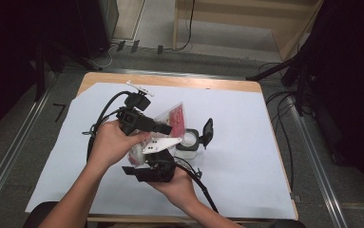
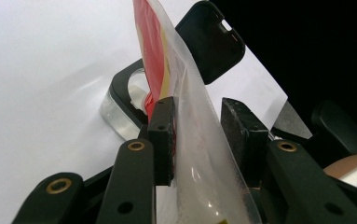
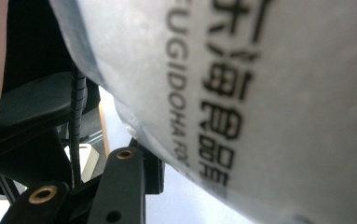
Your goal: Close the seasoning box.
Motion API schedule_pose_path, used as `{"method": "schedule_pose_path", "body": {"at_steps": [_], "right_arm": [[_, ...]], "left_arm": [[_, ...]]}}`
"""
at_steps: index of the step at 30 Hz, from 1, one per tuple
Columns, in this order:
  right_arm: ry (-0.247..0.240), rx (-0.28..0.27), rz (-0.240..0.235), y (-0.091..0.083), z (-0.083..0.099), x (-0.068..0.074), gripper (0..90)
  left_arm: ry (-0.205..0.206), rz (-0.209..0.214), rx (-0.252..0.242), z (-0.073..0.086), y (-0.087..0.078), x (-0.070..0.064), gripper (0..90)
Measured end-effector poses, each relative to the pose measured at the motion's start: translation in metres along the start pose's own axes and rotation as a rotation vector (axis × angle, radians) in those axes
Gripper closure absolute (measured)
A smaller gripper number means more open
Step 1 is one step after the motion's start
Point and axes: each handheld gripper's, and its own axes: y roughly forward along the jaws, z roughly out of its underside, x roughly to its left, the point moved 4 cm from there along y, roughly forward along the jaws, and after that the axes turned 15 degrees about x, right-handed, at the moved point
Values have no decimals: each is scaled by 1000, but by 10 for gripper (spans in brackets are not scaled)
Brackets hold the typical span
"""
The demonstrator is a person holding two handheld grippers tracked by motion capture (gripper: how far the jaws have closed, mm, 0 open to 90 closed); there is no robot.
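black pads of the left gripper [image 2: 197,135] fill the lower middle of the left gripper view, with the clear pouch [image 2: 190,154] standing between them; the left pad touches the film, the right pad shows a sliver of gap, so the jaws look nearly closed around the pouch rather than clamped hard. the pouch's red-printed top rises toward the upper middle of that frame, leaning over the open container [image 2: 120,100] at centre left, whose black flip lid [image 2: 211,39] stands up at upper centre. in the right gripper view the printed white side of the pouch [image 3: 260,102] presses close over the right gripper [image 3: 134,172]; only one jaw is visible at lower left, so i cannot tell whether it grips. in the high view both hands [image 1: 115,142] crowd the pouch [image 1: 170,118] at frame centre, just left of the container [image 1: 188,141] on the white table cover [image 1: 274,156].

risks, as i judge them: slick film could slide through the loose left hold, the pouch mouth could tip past the small opening and spill, and either gripper could knock the raised lid or shove the light container
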Motion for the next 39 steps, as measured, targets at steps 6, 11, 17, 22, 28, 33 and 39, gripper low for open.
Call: {"method": "schedule_pose_path", "body": {"at_steps": [6,11,17,22,28,33,39], "right_arm": [[0,8,6,-1,0,0,625],[1,10,6,-1,0,0,626],[5,11,5,-2,-1,0,627],[4,12,8,-2,-1,0,627],[5,10,9,-2,-1,0,628],[4,10,9,-2,-1,1,627],[3,14,11,-2,-1,1,627]], "left_arm": [[-9,13,-9,0,0,2,667],[-12,13,-7,0,0,2,664],[-2,0,-16,0,0,2,668],[1,-20,-13,-1,1,2,682],[-2,-19,-9,-1,1,2,693],[-7,-13,-3,-1,1,2,701],[-23,0,-4,0,1,4,715]]}}
